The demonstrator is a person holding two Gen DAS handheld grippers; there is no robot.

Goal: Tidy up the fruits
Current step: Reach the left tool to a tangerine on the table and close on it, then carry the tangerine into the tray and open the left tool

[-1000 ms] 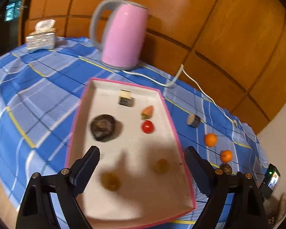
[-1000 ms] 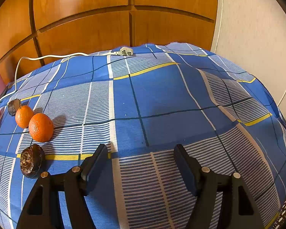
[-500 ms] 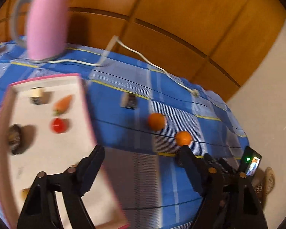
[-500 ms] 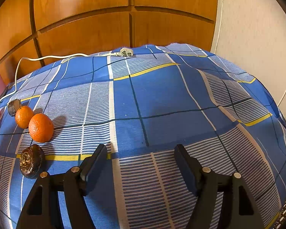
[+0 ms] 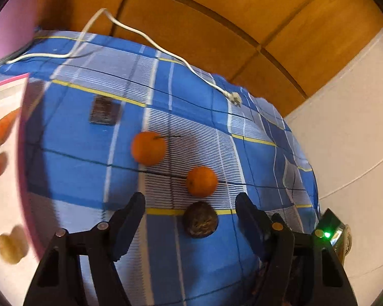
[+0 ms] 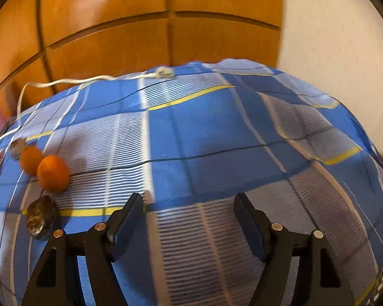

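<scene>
Left wrist view: the left gripper (image 5: 190,215) has swung off the pink-rimmed tray (image 5: 21,153), now at the left edge, to the table's blue checked cloth (image 5: 76,178). Its jaws have just been closing yet stand apart, a dark brown fruit (image 5: 200,219) between them, untouched. Two oranges (image 5: 148,148) (image 5: 201,181) lie just beyond. The right gripper (image 6: 189,219) hangs open over bare cloth, unmoved. No writing is readable.
</scene>
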